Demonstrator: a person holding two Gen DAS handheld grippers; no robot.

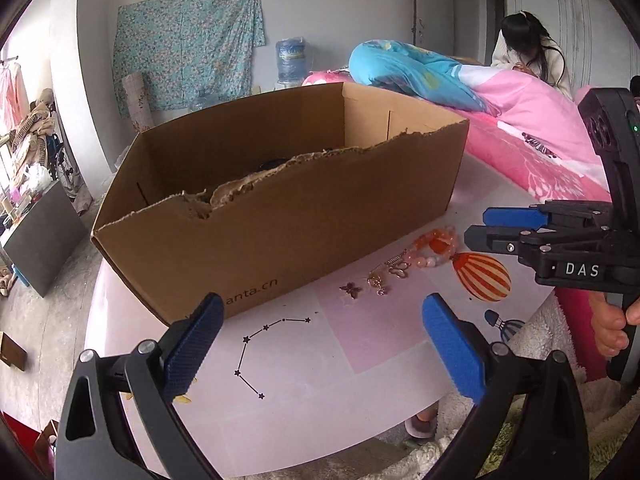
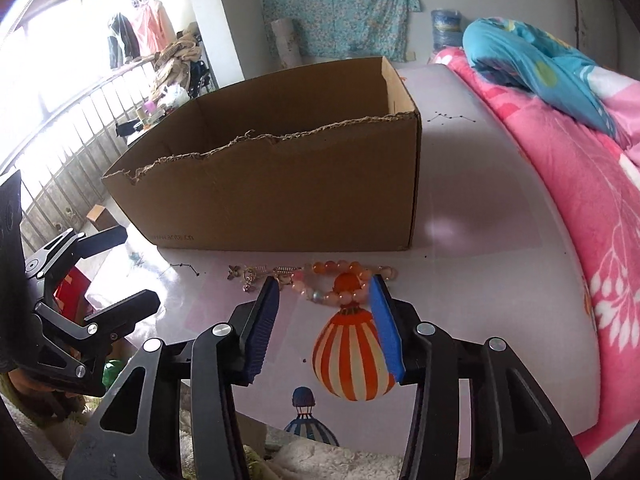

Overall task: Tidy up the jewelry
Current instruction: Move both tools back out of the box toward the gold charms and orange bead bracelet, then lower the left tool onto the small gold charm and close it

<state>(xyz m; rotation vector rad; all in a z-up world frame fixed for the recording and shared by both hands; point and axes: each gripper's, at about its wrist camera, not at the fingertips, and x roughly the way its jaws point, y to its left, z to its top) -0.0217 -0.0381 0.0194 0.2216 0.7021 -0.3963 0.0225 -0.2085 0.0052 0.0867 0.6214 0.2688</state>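
Observation:
An orange and pink bead bracelet [image 1: 436,246] [image 2: 344,280] lies on the white table in front of an open cardboard box [image 1: 280,216] [image 2: 280,192]. Beside it lie small gold earrings [image 1: 384,276] [image 2: 256,276] and a butterfly charm [image 1: 351,289] [image 2: 233,272]. My right gripper [image 2: 324,292] is open, its fingertips just short of the bracelet, one on each side; it also shows in the left wrist view [image 1: 476,226]. My left gripper [image 1: 320,308] is open and empty, low over the table in front of the box; it shows at the left of the right wrist view [image 2: 120,272].
The table [image 1: 360,360] [image 2: 480,240] carries printed balloons and star patterns. A pink and blue quilt [image 1: 520,120] [image 2: 580,160] lies on the bed behind the table. A person [image 1: 528,52] sits at the far right. Clutter stands along the left wall.

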